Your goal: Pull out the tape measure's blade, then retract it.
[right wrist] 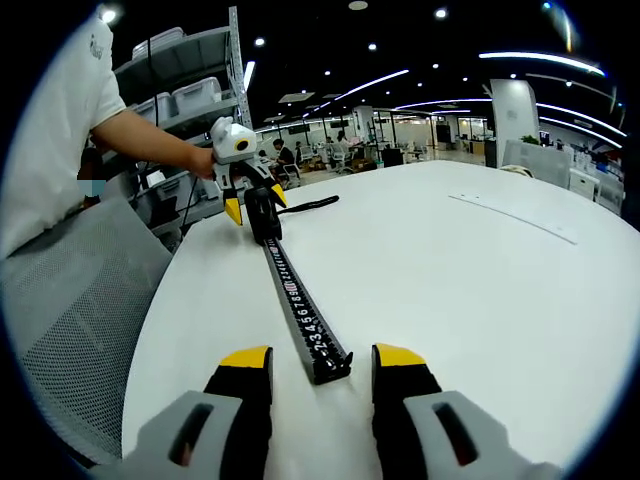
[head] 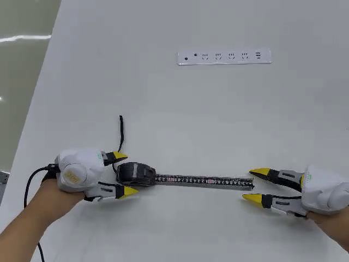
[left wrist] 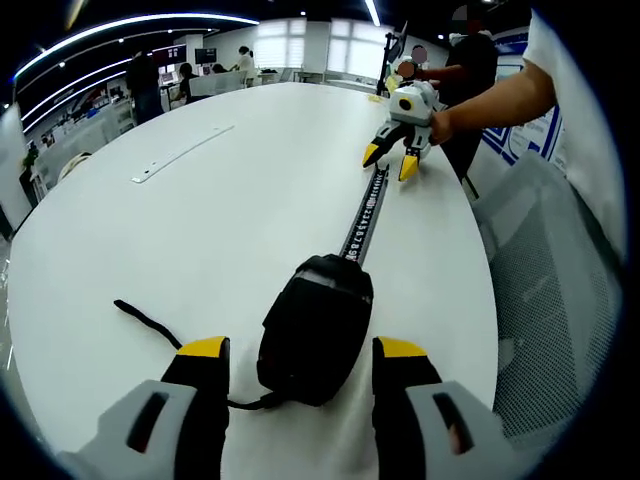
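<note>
- I'm looking down at a white table (head: 163,98) that is carrying everything.
- A long white power strip (head: 223,57) is lying flat toward the far side, well apart from the work. Its markings are too small for me to read.
- The tape measure's blade (head: 204,180) is lying pulled out flat on the table, black with white numerals. In the right gripper view I'm reading 3 to 9 running up it (right wrist: 295,295) near the tip.
- The right gripper (head: 254,185) is sitting with its jaws well apart, straddling the blade's tip (right wrist: 330,365), with a gap showing on each side. It is clamping nothing.
- The left gripper (head: 126,173) is also standing wide open. Its yellow fingertips (left wrist: 205,348) are flanking the case without squeezing it.
- The black tape measure case (left wrist: 315,325) is resting on the table between those jaws.
- A thin black strap (head: 121,131) is trailing from the case across the table.
</note>
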Available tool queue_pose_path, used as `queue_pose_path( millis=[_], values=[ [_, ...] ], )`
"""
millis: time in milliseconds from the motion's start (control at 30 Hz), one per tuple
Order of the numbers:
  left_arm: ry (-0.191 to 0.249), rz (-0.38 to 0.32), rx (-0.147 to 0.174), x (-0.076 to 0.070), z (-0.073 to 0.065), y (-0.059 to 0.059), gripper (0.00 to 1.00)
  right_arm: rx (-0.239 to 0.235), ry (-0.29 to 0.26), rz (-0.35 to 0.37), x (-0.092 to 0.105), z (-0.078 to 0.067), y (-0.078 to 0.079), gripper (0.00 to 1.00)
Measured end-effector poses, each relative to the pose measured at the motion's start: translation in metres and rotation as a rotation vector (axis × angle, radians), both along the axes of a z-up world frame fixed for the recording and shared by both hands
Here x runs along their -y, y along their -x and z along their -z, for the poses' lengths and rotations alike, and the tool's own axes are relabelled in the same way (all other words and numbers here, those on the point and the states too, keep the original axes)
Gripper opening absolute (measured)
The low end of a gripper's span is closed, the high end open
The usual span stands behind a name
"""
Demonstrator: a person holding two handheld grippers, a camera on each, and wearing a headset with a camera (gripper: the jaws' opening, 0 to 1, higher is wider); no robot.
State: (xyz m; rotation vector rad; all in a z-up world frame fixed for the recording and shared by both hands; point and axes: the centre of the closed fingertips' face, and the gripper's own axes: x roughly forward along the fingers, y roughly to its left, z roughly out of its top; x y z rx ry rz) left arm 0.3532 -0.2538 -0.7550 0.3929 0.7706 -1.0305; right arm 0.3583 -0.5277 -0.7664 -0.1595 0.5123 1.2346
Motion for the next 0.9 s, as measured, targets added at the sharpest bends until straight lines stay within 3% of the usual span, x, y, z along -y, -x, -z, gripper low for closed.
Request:
queue_pose_path(
  millis=[400, 900],
  values=[
    [0.000, -0.023, 0.009, -0.001, -0.003, 0.005, 0.62, 0.016, -0.013, 0.070, 0.001, -0.005, 0.001, 0.49],
    [0.014, -0.109, 0.032, -0.005, -0.008, 0.009, 0.73, 0.005, -0.031, 0.139, -0.006, -0.007, 0.013, 0.58]
  ],
)
